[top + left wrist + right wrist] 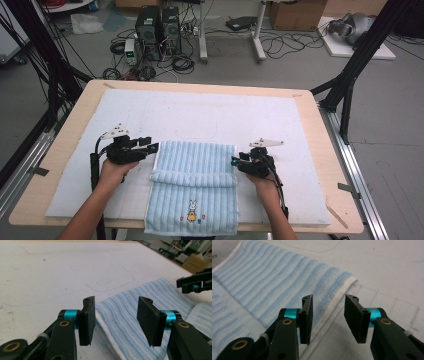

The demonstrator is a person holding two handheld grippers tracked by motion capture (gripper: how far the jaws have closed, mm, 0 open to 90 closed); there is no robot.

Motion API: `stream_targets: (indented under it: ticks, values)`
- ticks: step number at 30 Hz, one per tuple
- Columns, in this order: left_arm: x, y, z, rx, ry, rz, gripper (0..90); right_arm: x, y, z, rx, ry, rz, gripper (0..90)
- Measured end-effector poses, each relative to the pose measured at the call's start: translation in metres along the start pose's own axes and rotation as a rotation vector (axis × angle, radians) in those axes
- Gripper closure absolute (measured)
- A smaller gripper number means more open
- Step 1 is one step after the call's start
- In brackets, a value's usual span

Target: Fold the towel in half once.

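The left gripper (150, 146) is standing with its jaws apart and nothing pressed between them; in the left gripper view (116, 318) the gap is sitting over the left edge of the towel (140, 312), with the pads clear of the cloth. The right gripper (234, 161) is likewise standing with its jaws parted and nothing clamped, and in the right gripper view (328, 318) its jaws are framing the towel's white hem (334, 306) without pinching it. Each gripper is being held in a hand, the left hand (116, 170) and the right hand (265, 184), with the forearms coming in from the near side of the table. The two grippers are pointing inward at each other across the towel (195, 190), one just beside each end of a fold (194, 177) that is running across its width. The towel is light blue with paler ribs, and its far part is lying doubled over the near part, which is carrying a small rabbit picture (192, 211) close to the front edge. The towel is lying flat on a white mat (210, 112) near the mat's front middle, and its near end is hanging slightly over the edge. The mat is covering most of a pale wooden table (320, 130).
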State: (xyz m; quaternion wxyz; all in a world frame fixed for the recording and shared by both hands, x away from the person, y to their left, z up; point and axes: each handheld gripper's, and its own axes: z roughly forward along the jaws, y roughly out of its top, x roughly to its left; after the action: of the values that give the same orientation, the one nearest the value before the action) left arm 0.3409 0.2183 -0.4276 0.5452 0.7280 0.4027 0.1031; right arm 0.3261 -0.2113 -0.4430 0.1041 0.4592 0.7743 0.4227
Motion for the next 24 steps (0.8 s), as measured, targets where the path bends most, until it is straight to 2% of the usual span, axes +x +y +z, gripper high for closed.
stream_targets:
  ticks: [3, 4, 5, 8, 9, 10, 12, 14, 15, 17, 21, 24]
  values:
    - [0.002, 0.000, 0.000, 0.000, 0.001, -0.007, 49.2, -0.002, -0.002, 0.006, -0.002, 0.021, 0.010, 80.9]
    - [0.002, -0.001, -0.001, 0.000, 0.002, -0.012, 49.2, -0.001, -0.002, 0.007, -0.010, 0.013, -0.012, 86.2]
    - [0.002, -0.001, -0.001, 0.002, 0.001, -0.012, 49.2, 0.001, -0.001, 0.006, -0.019, 0.001, -0.032, 87.4]
    - [0.002, -0.002, -0.002, -0.012, 0.005, -0.011, 49.6, 0.003, 0.001, 0.005, -0.048, -0.030, -0.052, 88.0]
    - [0.002, -0.004, -0.002, -0.021, 0.009, -0.019, 50.6, 0.002, 0.001, 0.004, -0.052, -0.046, -0.052, 88.1]
    - [0.003, -0.005, -0.001, 0.000, 0.012, -0.026, 51.5, 0.001, 0.001, 0.004, -0.061, -0.066, -0.052, 88.1]
    - [0.004, -0.005, 0.000, 0.010, 0.013, -0.035, 51.4, -0.002, 0.001, 0.006, -0.060, -0.087, -0.030, 88.1]
    - [0.003, -0.005, 0.001, 0.007, -0.001, -0.038, 53.8, -0.001, -0.001, 0.009, -0.051, -0.116, -0.035, 87.4]
    - [0.003, -0.006, 0.002, 0.014, -0.002, -0.040, 55.2, 0.000, -0.001, 0.010, -0.043, -0.112, -0.029, 84.4]
    - [0.003, -0.007, 0.007, 0.040, -0.011, -0.039, 61.3, 0.002, 0.000, 0.010, -0.044, -0.134, -0.056, 74.6]
    - [0.003, -0.010, 0.019, 0.101, 0.017, -0.035, 62.7, 0.001, 0.001, 0.005, -0.054, -0.129, -0.047, 62.2]
    - [0.003, -0.013, 0.029, 0.146, 0.039, -0.023, 62.8, 0.000, 0.001, 0.005, -0.046, -0.127, -0.027, 59.0]
